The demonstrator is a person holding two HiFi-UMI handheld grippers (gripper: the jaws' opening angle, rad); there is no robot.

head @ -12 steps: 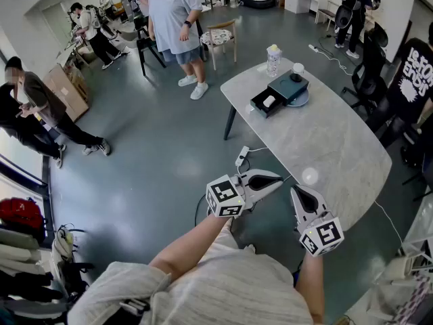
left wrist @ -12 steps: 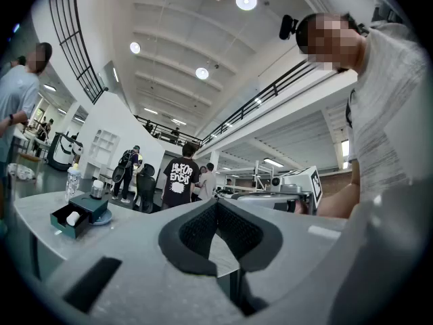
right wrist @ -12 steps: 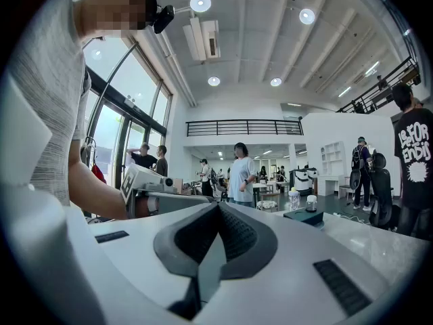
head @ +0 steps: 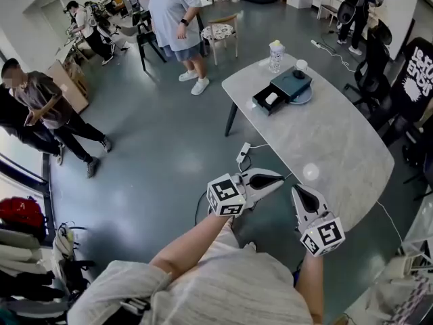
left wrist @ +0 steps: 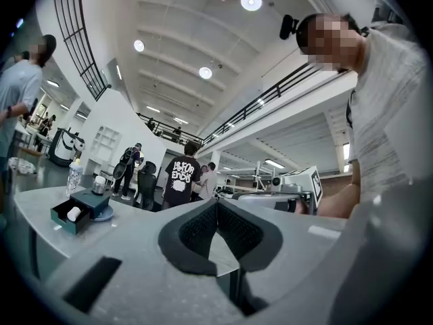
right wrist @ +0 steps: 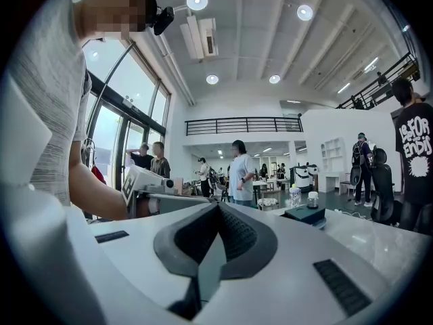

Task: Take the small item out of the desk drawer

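Left gripper (head: 276,177) and right gripper (head: 296,190) are held side by side by the near edge of the table (head: 338,161), each with jaws pressed together on nothing; toward the far end, well apart from both, the dark drawer box (head: 291,82) is seen with its drawer (head: 260,104) pulled open; the small white item (head: 272,99) is contained inside it.
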